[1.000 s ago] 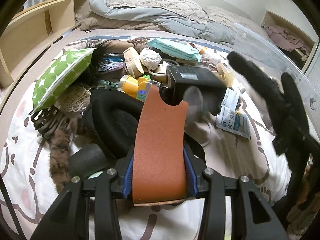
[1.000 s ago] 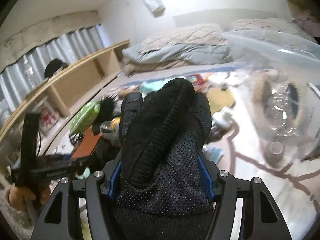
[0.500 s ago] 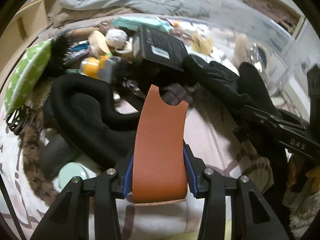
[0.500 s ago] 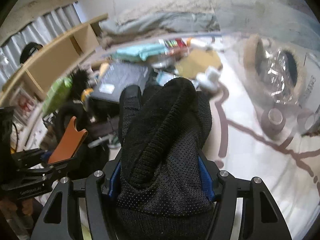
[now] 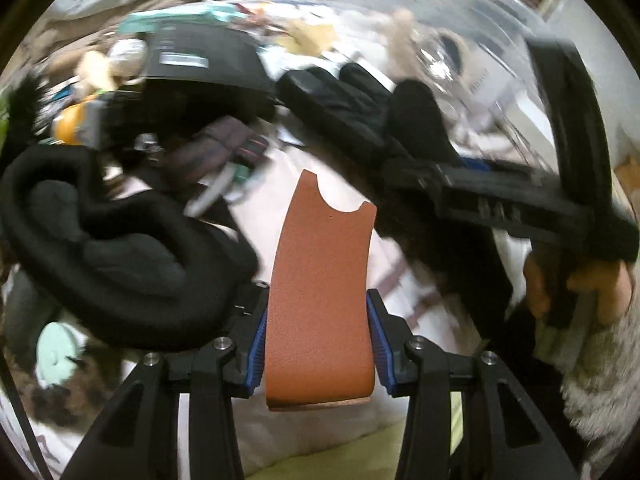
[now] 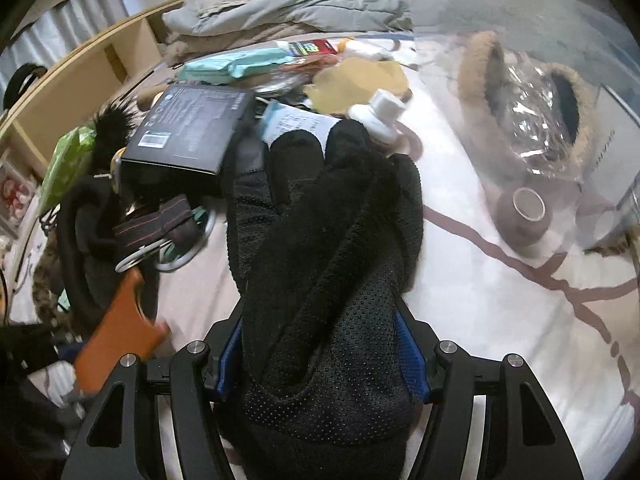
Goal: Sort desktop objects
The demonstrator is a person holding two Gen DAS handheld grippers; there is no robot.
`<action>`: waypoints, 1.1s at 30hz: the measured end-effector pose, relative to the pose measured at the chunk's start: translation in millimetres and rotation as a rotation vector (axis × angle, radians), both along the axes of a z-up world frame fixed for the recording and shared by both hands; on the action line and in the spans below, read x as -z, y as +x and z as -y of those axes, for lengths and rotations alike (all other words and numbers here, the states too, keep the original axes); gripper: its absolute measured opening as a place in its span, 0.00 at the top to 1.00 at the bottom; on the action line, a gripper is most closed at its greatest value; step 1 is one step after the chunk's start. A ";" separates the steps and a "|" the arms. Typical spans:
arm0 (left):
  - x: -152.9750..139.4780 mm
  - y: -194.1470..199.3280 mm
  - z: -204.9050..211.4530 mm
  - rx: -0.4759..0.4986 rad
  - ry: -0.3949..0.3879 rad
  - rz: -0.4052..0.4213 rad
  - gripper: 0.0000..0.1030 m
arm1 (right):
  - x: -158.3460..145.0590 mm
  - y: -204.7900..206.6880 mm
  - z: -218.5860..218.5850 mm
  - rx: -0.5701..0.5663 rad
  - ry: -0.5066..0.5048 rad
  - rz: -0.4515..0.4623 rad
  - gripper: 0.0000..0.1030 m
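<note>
Glove [image 6: 324, 264], clamped in right gripper [image 6: 320, 344], hangs beside the black box [image 6: 188, 128]; left gripper [image 5: 318, 332] clamps leather strip [image 5: 320, 292], both seemingly carried for sorting.

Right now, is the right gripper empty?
No, the right gripper is shut on a black knit glove whose fingers stick out forward over the bed.

Left gripper [image 5: 318, 344] clamped on an orange-brown leather piece [image 5: 322, 296], notched at its far end, standing up between blue pads [image 5: 259, 350]. Black padded ring [image 5: 116, 248] lies left on the pale sheet [image 5: 384, 272]. Black box [image 5: 204, 60] beyond, blurred. Right gripper [image 5: 404, 152] at right carries a black glove [image 5: 360, 108]; bare hand [image 5: 576, 288] grips its handle.
</note>
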State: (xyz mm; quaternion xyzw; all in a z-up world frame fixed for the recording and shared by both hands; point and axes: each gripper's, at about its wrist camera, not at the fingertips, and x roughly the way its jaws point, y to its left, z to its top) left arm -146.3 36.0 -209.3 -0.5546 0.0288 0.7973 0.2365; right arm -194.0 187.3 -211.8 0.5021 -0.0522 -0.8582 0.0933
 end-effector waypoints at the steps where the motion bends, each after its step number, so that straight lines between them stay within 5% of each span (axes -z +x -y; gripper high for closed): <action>1: 3.0 2.6 -6.5 0.026 -0.011 0.007 0.57 | 0.6 -1.0 -2.2 0.003 -0.010 0.007 0.37; 7: 14.8 10.1 -29.0 0.099 -0.058 0.029 0.57 | 2.6 -2.6 -1.5 -0.005 0.000 0.020 0.36; 11: 13.9 8.2 -29.2 0.085 -0.021 0.042 0.40 | 4.8 -3.3 2.1 -0.011 0.022 0.022 0.32; 13: 13.2 9.3 -32.7 0.089 -0.034 0.029 0.39 | 6.1 -4.0 3.0 -0.010 0.030 0.024 0.29; 25: 15.7 13.4 -38.6 0.114 -0.094 0.004 0.39 | 14.0 -9.3 0.2 0.001 0.007 0.055 0.20; 33: 14.8 13.3 -32.9 0.102 -0.116 -0.005 0.56 | 16.1 -7.5 5.7 -0.024 0.033 0.058 0.17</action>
